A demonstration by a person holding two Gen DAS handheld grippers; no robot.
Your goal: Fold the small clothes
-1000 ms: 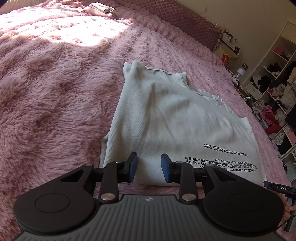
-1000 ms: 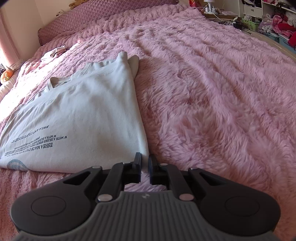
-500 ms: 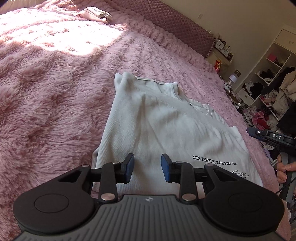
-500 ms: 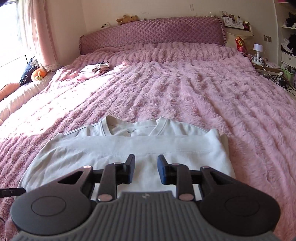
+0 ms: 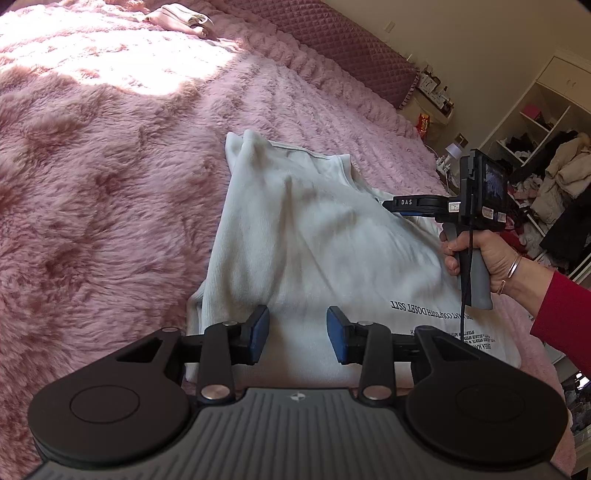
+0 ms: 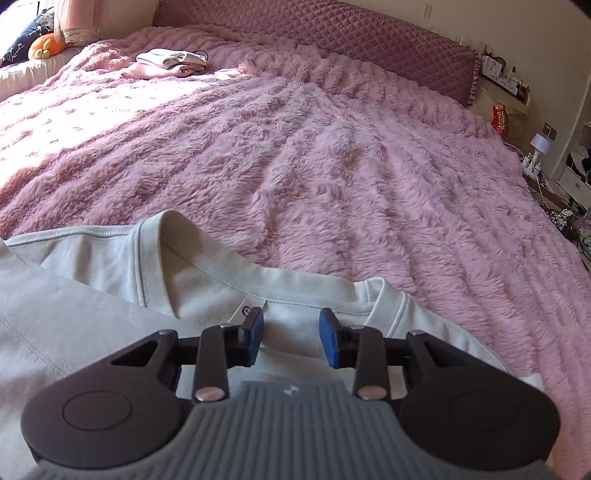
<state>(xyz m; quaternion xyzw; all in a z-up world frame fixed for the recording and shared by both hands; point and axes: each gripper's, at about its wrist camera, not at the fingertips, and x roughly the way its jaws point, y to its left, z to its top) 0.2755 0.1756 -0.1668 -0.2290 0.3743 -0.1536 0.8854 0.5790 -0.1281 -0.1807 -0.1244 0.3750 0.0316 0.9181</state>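
Observation:
A white T-shirt (image 5: pixel 314 236) with black lettering lies on the pink furry bedspread (image 5: pixel 92 184), its sides folded in. My left gripper (image 5: pixel 297 334) is open and empty, just above the shirt's hem end. My right gripper (image 6: pixel 291 336) is open and empty over the neckline (image 6: pixel 221 266) and label. In the left wrist view the right gripper (image 5: pixel 424 205) hangs over the far side of the shirt, held by a hand in a red sleeve.
A small pile of folded clothes (image 6: pixel 170 61) lies near the quilted headboard (image 6: pixel 332 33). An orange plush toy (image 6: pixel 44 46) sits at the far left. Shelves and heaps of clothes (image 5: pixel 546 177) stand beyond the bed's right edge.
My right gripper has moved from the shirt's side edge to above the neckline and has opened. My left gripper has opened a little wider and stayed at the hem.

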